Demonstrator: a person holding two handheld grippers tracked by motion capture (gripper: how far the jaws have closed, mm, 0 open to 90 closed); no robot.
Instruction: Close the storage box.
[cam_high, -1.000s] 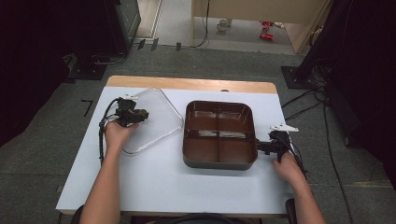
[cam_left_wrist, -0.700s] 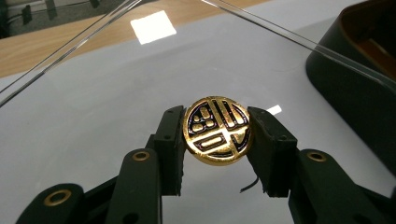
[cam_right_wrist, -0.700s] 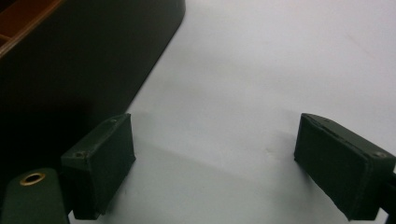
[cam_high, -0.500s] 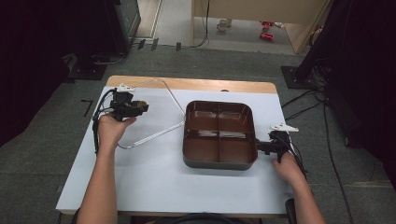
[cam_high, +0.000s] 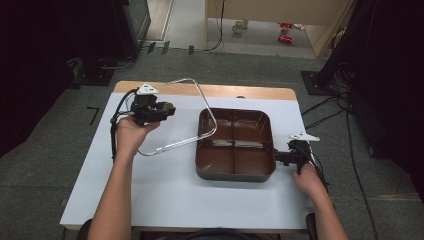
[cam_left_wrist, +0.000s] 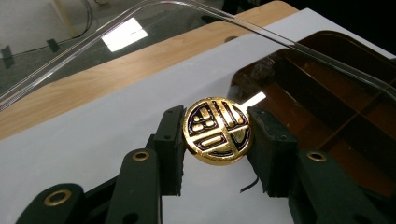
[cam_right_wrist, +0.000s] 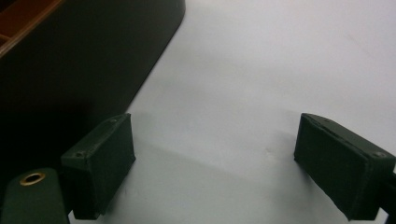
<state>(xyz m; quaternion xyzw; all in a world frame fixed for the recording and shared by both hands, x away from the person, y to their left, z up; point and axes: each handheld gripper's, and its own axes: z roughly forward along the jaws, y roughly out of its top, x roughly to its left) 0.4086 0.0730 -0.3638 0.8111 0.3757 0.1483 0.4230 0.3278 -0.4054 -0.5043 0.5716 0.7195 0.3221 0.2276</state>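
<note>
A clear plastic lid (cam_high: 186, 114) with a round gold knob (cam_left_wrist: 217, 131) hangs tilted above the table. Its right corner reaches over the left side of the brown four-compartment tray (cam_high: 235, 174). My left gripper (cam_high: 167, 108) is shut on the knob, with a pad pressed to each side of the knob (cam_high: 169, 106). Through the lid (cam_left_wrist: 154, 32) I see the tray (cam_left_wrist: 327, 107) beyond it. My right gripper (cam_high: 278, 156) rests low by the tray's near right corner. In the right gripper view my right gripper (cam_right_wrist: 215, 163) stands open over bare table, beside the tray's dark wall (cam_right_wrist: 70, 60).
The white table top (cam_high: 165, 190) has a wooden strip (cam_high: 250, 92) along its far edge. Cables trail from both grippers. The floor behind the table holds dark stands, cables and small objects.
My left hand has lifted the lid by its knob off the table, raising and tilting it so that its right corner now overhangs the tray. The right hand has kept still.
</note>
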